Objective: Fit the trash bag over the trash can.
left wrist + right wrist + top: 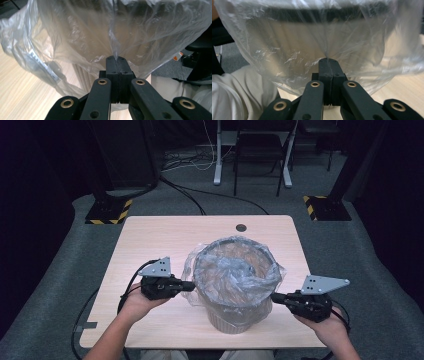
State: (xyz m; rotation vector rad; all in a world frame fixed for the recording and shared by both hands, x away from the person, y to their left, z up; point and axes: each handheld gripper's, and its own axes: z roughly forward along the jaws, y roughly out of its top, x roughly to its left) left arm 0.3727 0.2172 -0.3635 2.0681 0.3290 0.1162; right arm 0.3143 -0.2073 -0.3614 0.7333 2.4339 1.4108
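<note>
Bin (235,312) near the middle of the table (150,240), a little toward the near edge, upright, ribbed beige wall, dark rim. Clear bag (235,270) lining it, folded out over the rim, loose plastic bulging at the left side and draped down the wall all round.

Left gripper (189,286) at the bin's left side, level, pointing right at the bag. Jaws together, clamped on a pinch of the bag (75,37): in the left gripper view, pads (112,66) pressed flat against each other with a thin fold of plastic rising from the seam between them. Film pulled taut into a crease above the pinch. A small printed label (41,66) visible through the plastic to the left in that view.

Right gripper (276,297) at the bin's right side, level, pointing left. Jaws together too, clamped on the bag (294,37): in the right gripper view, pads (324,67) closed on a pinch of film, creases fanning up from the seam, the bin's ribbed wall (312,37) showing through behind.

Both grips low on the overhang, just outside the bin wall, on opposite sides. Grey plates on top of both grippers, cables trailing back toward the near edge. Left hand (135,302) and right hand (327,325) wrapped round the gripper bodies, forearms coming in from the near side.

Round hole (241,227) in the table at the far side, well apart from the bin.
</note>
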